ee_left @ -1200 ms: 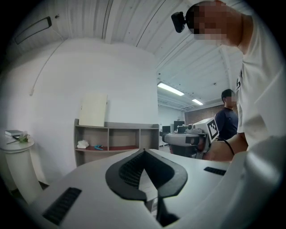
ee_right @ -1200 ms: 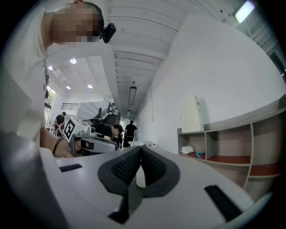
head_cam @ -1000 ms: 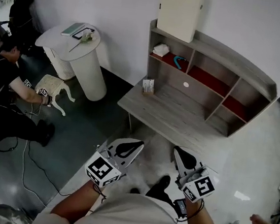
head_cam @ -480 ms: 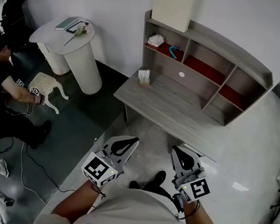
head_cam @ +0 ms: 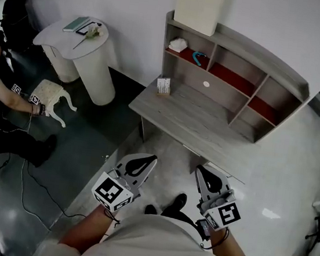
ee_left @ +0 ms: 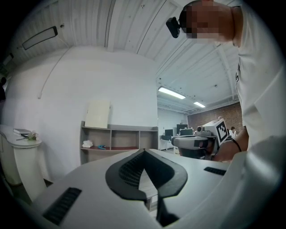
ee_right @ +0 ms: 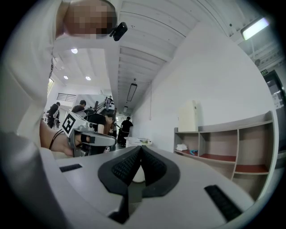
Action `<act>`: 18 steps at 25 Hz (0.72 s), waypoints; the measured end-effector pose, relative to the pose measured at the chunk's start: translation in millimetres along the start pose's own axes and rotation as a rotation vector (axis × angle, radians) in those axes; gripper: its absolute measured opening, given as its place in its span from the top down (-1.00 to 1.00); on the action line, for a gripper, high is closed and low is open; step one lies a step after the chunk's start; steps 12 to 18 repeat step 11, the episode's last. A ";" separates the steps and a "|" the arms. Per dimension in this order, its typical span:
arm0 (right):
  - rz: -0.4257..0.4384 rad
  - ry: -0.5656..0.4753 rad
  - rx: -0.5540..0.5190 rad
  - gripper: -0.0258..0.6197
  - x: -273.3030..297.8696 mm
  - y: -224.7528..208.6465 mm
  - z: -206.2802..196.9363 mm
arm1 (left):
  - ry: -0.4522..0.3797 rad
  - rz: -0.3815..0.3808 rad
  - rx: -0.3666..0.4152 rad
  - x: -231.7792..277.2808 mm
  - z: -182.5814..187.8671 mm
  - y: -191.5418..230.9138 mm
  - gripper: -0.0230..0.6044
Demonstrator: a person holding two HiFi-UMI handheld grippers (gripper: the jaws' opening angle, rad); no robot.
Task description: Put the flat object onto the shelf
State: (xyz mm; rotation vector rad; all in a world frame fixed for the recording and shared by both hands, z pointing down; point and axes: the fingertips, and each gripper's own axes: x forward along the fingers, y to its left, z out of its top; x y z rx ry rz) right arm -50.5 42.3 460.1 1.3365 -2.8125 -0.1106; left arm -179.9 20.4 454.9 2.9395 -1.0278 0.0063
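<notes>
A thin green-grey book (head_cam: 77,24) lies flat on the round white table (head_cam: 96,57) at the far left. A cream flat panel (head_cam: 200,7) stands upright on top of the grey shelf unit (head_cam: 255,67), also seen as panel (ee_left: 98,114) and panel (ee_right: 187,116). My left gripper (head_cam: 151,158) and right gripper (head_cam: 199,169) hang side by side over the floor, well short of the desk's front edge (head_cam: 192,149). Both are shut with nothing between the pads, as the left gripper (ee_left: 144,151) and right gripper (ee_right: 141,147) show in their own views.
The shelf's red-lined compartments hold a white cloth (head_cam: 178,44) and a teal object (head_cam: 199,57). A small box (head_cam: 163,86) stands at the desk's left corner. A person sits on the dark floor at left by a small white stool (head_cam: 52,94), with cables around.
The view has shifted a little, so the shelf sits slightly further left and higher in the picture. Both grippers keep their places and stay shut. The person at left has moved slightly.
</notes>
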 end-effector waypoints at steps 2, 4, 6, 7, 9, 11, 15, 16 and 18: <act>0.005 -0.011 -0.011 0.86 -0.2 -0.9 1.6 | -0.001 -0.001 0.003 -0.6 -0.3 -0.6 0.89; 0.008 -0.011 -0.013 0.86 -0.5 -0.9 1.3 | -0.003 0.000 0.006 -1.5 -1.1 -0.6 0.89; 0.010 -0.010 -0.015 0.86 -1.8 1.0 -1.3 | -0.009 0.006 0.003 -3.5 -1.7 -1.2 0.89; 0.010 -0.010 -0.016 0.86 -2.9 2.4 -3.1 | -0.011 0.006 0.006 -4.7 -3.5 -2.1 0.89; 0.012 -0.011 -0.020 0.86 -4.5 4.7 -5.7 | -0.015 0.002 0.015 -6.7 -7.3 -4.0 0.89; 0.014 -0.014 -0.024 0.86 -5.1 6.4 -7.2 | -0.018 0.001 0.020 -8.3 -8.8 -5.4 0.89; 0.014 -0.014 -0.024 0.86 -5.1 6.4 -7.2 | -0.018 0.001 0.020 -8.3 -8.8 -5.4 0.89; 0.014 -0.014 -0.024 0.86 -5.1 6.4 -7.2 | -0.018 0.001 0.020 -8.3 -8.8 -5.4 0.89; 0.014 -0.014 -0.024 0.86 -5.1 6.4 -7.2 | -0.018 0.001 0.020 -8.3 -8.8 -5.4 0.89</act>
